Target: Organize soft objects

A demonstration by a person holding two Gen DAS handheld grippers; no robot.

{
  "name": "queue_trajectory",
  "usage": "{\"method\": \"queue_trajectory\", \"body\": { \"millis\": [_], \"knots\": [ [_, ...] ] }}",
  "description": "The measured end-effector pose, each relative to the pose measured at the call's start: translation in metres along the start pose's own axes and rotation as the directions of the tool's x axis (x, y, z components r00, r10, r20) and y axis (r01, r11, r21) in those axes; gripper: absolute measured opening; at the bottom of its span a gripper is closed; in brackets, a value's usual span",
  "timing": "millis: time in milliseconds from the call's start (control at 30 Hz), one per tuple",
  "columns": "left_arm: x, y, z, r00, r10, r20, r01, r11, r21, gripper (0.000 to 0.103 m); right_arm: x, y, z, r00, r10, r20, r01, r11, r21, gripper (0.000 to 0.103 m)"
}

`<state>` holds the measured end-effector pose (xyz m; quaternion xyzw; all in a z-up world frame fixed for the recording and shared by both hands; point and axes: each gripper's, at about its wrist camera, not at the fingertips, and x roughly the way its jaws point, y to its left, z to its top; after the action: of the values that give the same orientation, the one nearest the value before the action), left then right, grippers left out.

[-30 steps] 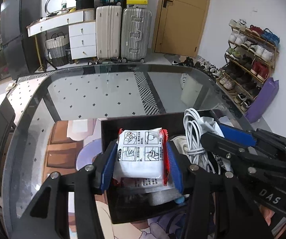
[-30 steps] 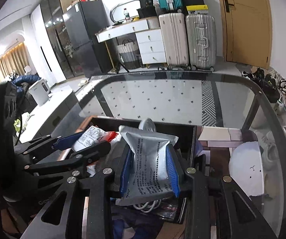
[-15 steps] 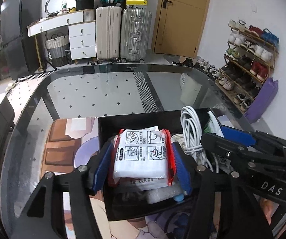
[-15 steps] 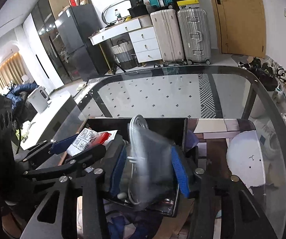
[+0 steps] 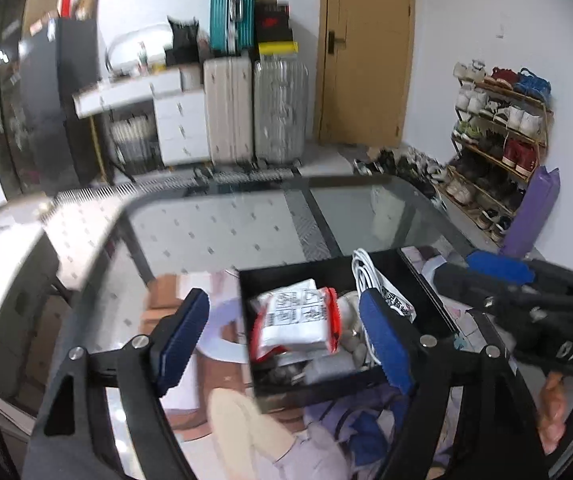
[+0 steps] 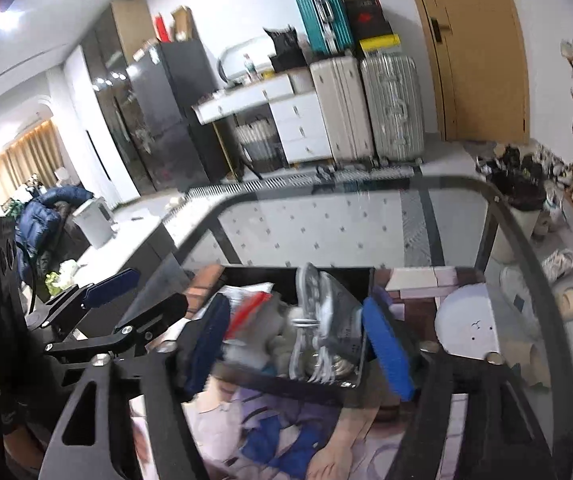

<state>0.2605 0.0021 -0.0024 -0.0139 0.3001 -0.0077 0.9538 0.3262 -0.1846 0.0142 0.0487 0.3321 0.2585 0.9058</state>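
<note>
Left gripper [image 5: 286, 334] spread wide, holds nothing; right gripper [image 6: 298, 346] likewise released, empty. Red-edged white packet [image 5: 296, 320] lies in left half of black box [image 5: 298, 274], on top of clutter. Grey pouch [image 6: 334, 312] stands in right half beside white cable coil [image 5: 362, 276]. Box sits near edge of glass table [image 5: 246, 232]. Judgement: both soft packs dropped in; fingers wide to back away without snagging.
</note>
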Motion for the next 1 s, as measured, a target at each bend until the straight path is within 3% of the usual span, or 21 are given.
{"method": "queue_trajectory", "body": {
  "millis": [67, 167, 267, 367, 600, 833, 1000],
  "knots": [
    [-0.026, 0.003, -0.004, 0.998, 0.01, 0.056, -0.01, 1.0, 0.008, 0.092, -0.026, 0.011, -0.005, 0.999, -0.002, 0.054, 0.003, 1.0, -0.017, 0.088],
    [-0.065, 0.009, -0.011, 0.989, 0.022, 0.143, -0.014, 0.998, -0.054, 0.102, -0.059, 0.024, -0.014, 0.994, -0.008, 0.108, 0.011, 1.0, -0.027, 0.091],
    [-0.099, 0.009, -0.023, 0.977, 0.036, 0.212, -0.022, 0.997, -0.07, 0.103, -0.089, 0.035, -0.026, 0.983, -0.057, 0.172, 0.066, 0.997, -0.049, 0.099],
    [-0.127, 0.005, -0.041, 0.963, 0.027, 0.266, -0.019, 0.999, -0.031, 0.103, -0.119, 0.048, -0.045, 0.967, -0.103, 0.231, 0.124, 0.989, -0.08, 0.1],
    [-0.162, 0.001, -0.086, 0.964, 0.032, 0.263, -0.028, 0.999, -0.022, 0.103, -0.174, 0.065, -0.092, 0.937, -0.14, 0.319, 0.177, 0.98, -0.089, 0.102],
    [-0.191, -0.004, -0.119, 0.951, 0.067, 0.302, -0.064, 0.998, -0.02, 0.103, -0.195, 0.076, -0.138, 0.947, -0.123, 0.298, 0.16, 0.982, -0.103, 0.102],
    [-0.195, -0.007, -0.135, 0.959, 0.071, 0.276, -0.066, 0.997, -0.026, 0.103, -0.2, 0.082, -0.153, 0.946, -0.126, 0.3, 0.162, 0.982, -0.098, 0.102]
  ]
}}
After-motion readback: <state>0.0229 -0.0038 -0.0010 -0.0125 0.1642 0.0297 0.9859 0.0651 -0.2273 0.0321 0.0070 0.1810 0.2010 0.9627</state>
